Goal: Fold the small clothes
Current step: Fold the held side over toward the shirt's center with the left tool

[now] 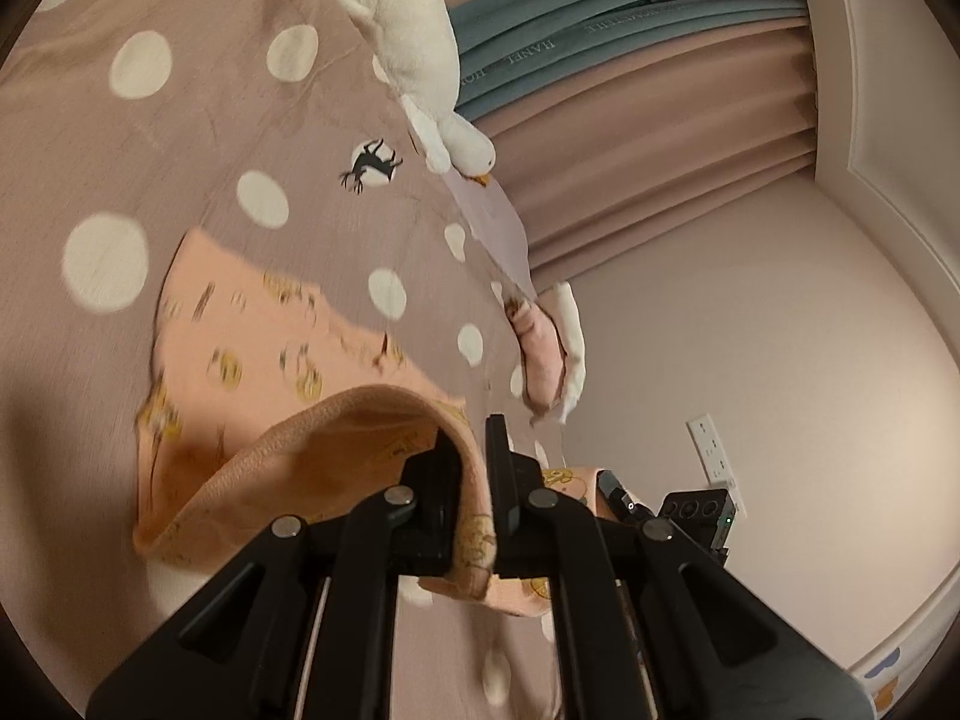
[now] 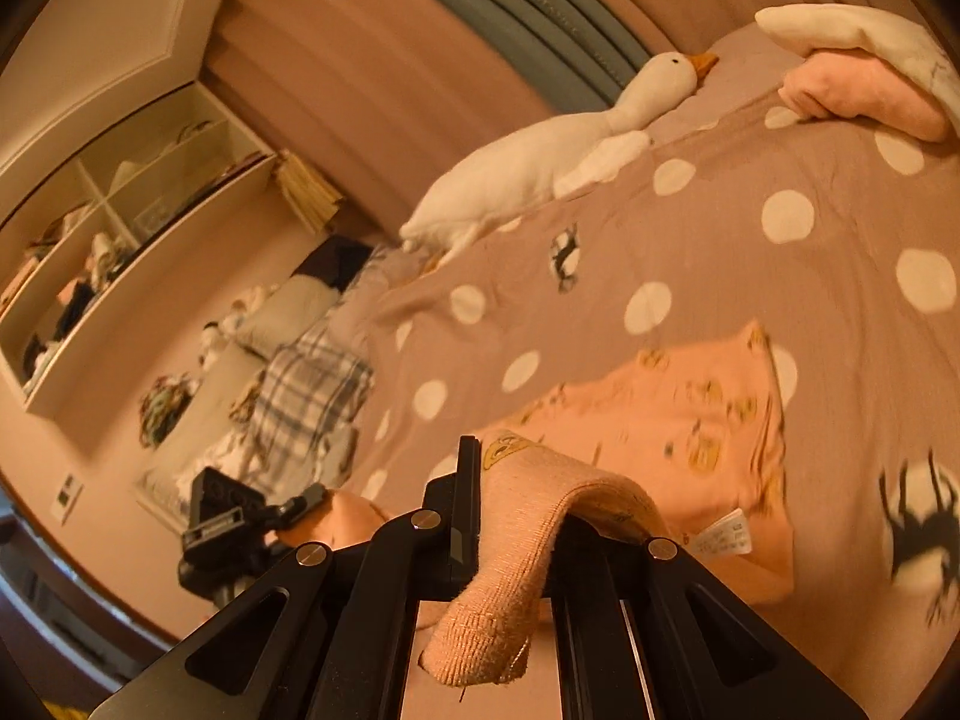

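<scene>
A small peach garment with yellow cartoon prints lies on the brown polka-dot bedspread. My left gripper is shut on its ribbed hem, which arches up off the bed. In the right wrist view the same garment lies flat ahead, with a white label showing. My right gripper is shut on another part of the ribbed hem, which drapes over and hides the right finger. The other gripper's camera shows at the lower right of the left view and the lower left of the right view.
A white plush goose lies at the far side of the bed, with a pink and white pillow beside it. Pink and blue curtains hang behind. A white shelf unit and piled bedding stand beyond the bed's edge.
</scene>
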`<action>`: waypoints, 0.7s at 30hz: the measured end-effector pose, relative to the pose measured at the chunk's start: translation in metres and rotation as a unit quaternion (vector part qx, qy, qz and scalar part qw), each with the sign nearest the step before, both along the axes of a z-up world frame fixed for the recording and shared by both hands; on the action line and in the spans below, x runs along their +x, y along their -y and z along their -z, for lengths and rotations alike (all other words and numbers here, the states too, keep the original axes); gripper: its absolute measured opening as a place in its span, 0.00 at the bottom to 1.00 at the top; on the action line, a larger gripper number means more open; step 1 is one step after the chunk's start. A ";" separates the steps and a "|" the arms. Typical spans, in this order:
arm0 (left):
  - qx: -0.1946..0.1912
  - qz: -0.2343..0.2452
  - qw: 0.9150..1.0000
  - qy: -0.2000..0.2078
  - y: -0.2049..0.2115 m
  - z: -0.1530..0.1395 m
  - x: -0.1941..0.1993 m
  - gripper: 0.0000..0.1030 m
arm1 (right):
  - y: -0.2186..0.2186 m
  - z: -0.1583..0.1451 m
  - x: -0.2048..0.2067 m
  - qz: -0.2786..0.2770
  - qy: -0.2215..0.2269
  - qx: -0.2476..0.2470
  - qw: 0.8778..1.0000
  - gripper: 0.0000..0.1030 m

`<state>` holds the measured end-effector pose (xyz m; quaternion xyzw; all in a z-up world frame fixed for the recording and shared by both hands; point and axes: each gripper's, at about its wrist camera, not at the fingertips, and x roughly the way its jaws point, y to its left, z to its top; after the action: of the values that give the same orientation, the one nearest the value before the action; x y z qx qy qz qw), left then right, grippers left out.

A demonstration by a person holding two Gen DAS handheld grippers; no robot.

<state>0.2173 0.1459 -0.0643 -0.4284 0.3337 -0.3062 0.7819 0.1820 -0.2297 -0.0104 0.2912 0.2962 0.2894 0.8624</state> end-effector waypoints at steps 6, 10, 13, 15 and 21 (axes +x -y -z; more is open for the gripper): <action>0.010 -0.026 0.999 -0.025 -0.003 0.016 0.056 0.05 | 0.005 0.023 0.060 0.032 -0.051 -0.002 0.998 0.06; 0.016 -0.055 0.996 -0.064 -0.011 0.041 0.088 0.05 | 0.013 0.048 0.094 0.057 -0.105 -0.005 0.993 0.06; 0.032 -0.078 0.991 -0.103 -0.015 0.065 0.112 0.04 | 0.018 0.071 0.119 0.079 -0.160 -0.008 0.984 0.06; 0.046 -0.100 0.985 -0.135 -0.020 0.081 0.126 0.05 | 0.023 0.087 0.133 0.090 -0.202 -0.004 0.975 0.06; 0.120 -0.136 0.966 -0.184 -0.038 0.098 0.143 0.06 | 0.047 0.112 0.146 0.120 -0.263 -0.015 0.957 0.16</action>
<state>0.3608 0.1838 -0.1624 -0.4221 0.4448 -0.0702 0.7868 0.3283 -0.2768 -0.1223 0.3772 0.4801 0.0926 0.7865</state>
